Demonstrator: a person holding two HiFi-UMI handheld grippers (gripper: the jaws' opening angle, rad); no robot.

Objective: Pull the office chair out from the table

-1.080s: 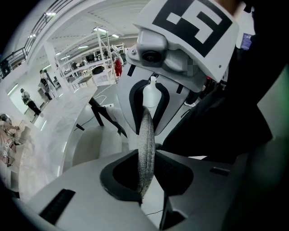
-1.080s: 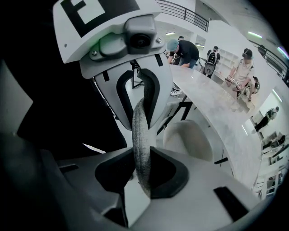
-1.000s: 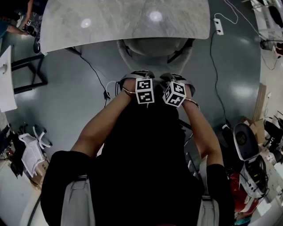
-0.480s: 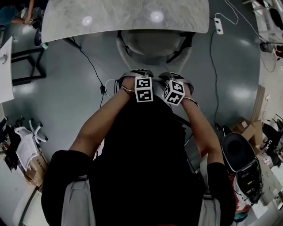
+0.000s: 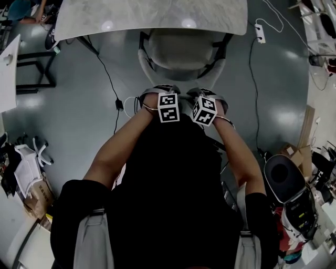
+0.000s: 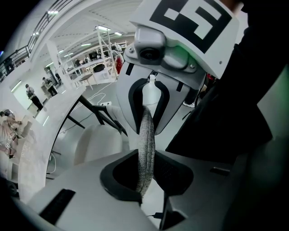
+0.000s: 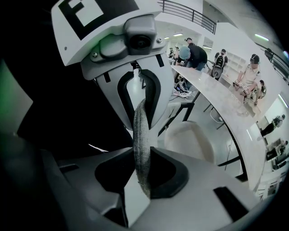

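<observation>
The office chair has a light grey seat (image 5: 181, 50) and a grey fabric backrest whose top edge (image 5: 181, 90) faces me, just out from the pale marble table (image 5: 152, 16). My left gripper (image 5: 161, 91) and right gripper (image 5: 206, 93) sit side by side on that edge, each under its marker cube. In the left gripper view the fabric edge (image 6: 146, 149) is pinched between the left gripper's (image 6: 146, 176) jaws, and the seat (image 6: 97, 142) lies beyond. The right gripper view shows the same edge (image 7: 141, 149) clamped in the right gripper (image 7: 142, 176).
A black cable (image 5: 111, 84) runs over the grey floor left of the chair, and a power strip (image 5: 258, 29) lies at its right. A black frame (image 5: 31, 73) stands at the left. Boxes and gear (image 5: 294, 194) crowd the right side. People stand beyond the table (image 7: 235, 99).
The chair has slid out from under the table towards me: more of its seat shows. Both grippers came back with the backrest, still clamped on it.
</observation>
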